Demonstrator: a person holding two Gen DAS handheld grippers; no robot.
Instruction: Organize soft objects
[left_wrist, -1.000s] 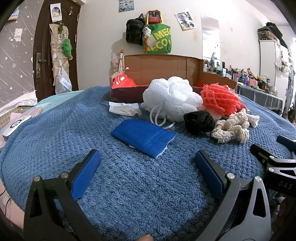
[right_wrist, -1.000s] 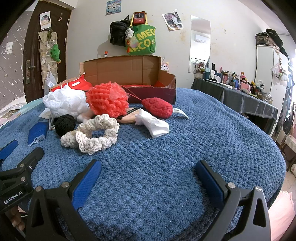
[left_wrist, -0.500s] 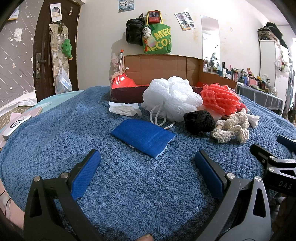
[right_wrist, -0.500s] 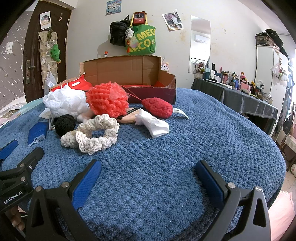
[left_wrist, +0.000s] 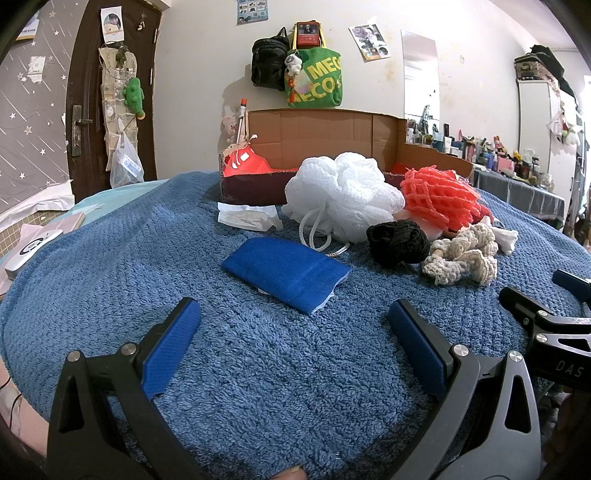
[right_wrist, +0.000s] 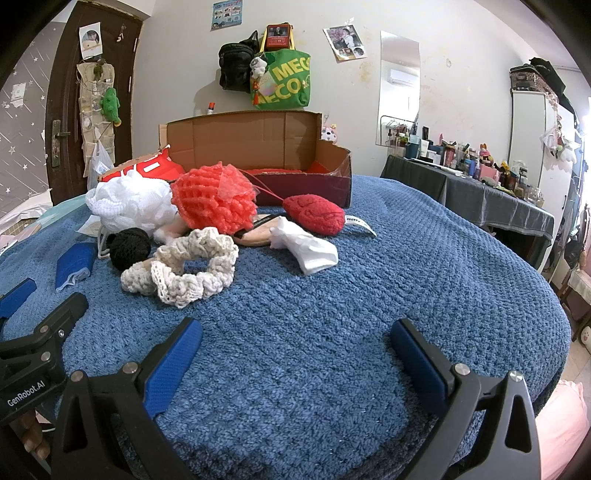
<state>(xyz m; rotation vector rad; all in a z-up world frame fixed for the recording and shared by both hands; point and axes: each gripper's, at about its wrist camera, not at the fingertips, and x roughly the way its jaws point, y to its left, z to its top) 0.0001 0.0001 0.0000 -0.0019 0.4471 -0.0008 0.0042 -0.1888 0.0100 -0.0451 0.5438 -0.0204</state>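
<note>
Left gripper (left_wrist: 293, 321) spread wide, low over blue towel (left_wrist: 258, 369), right gripper (right_wrist: 295, 341) likewise, both empty

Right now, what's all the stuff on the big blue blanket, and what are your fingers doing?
White mesh bath pouf: one, before the box.
Coral mesh bath pouf: one, right of white.
Black net ball: one, front of poufs.
Cream crochet scrunchie: one, nearest right gripper.
Red knitted pad: one, by the box.
Blue folded cloth: one, nearest left gripper.
Open cardboard box: one, brown, at back.
Left gripper, right gripper: open, empty.
</note>
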